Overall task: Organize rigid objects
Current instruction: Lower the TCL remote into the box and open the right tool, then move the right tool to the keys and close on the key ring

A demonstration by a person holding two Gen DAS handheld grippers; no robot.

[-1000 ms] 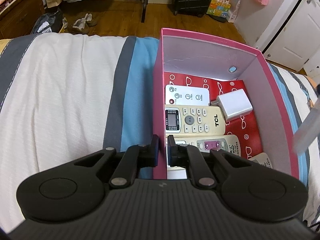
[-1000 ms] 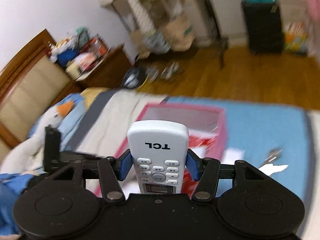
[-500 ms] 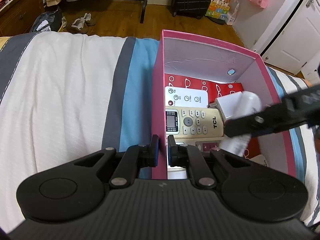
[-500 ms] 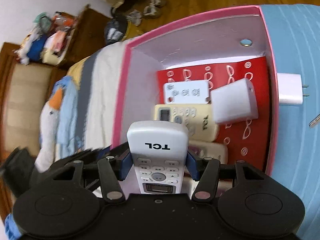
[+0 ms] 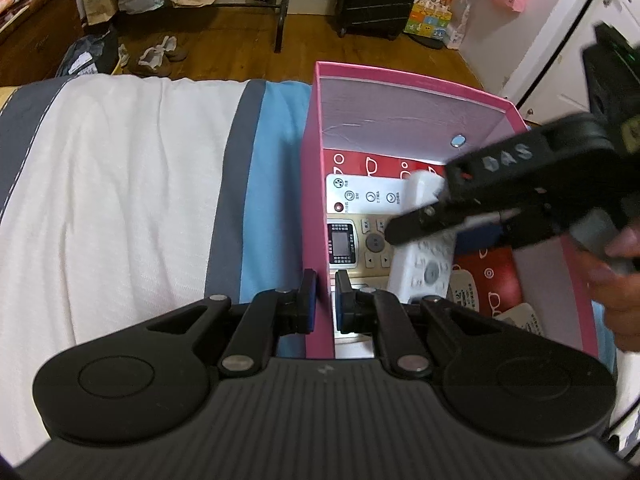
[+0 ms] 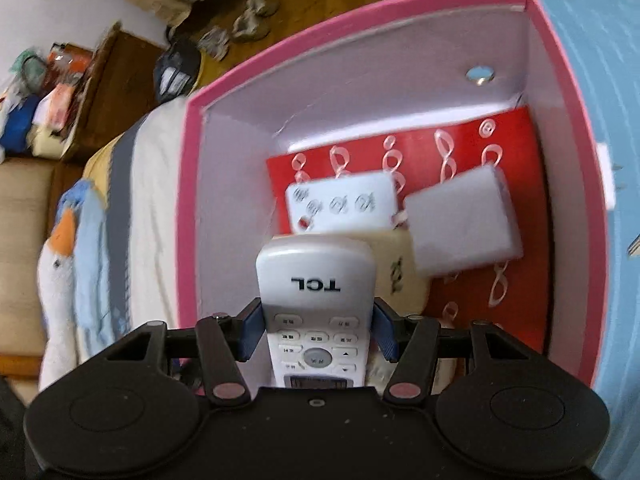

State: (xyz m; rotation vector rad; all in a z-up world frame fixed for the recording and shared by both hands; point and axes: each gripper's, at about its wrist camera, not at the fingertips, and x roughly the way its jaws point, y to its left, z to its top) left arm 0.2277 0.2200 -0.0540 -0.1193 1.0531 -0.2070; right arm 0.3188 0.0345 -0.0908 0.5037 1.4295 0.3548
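White TCL remote (image 6: 316, 284), pinched across its sides by right gripper (image 6: 316, 334), hung inside pink box (image 5: 316, 184) over beige remote (image 5: 360, 240) and small white remote (image 6: 340, 204). Left gripper (image 5: 325, 300) pressed together on box's near wall. Risk judged: release from there could drop it tilted onto remotes beneath or knock white charger block (image 6: 464, 220); wall grip could tip box.
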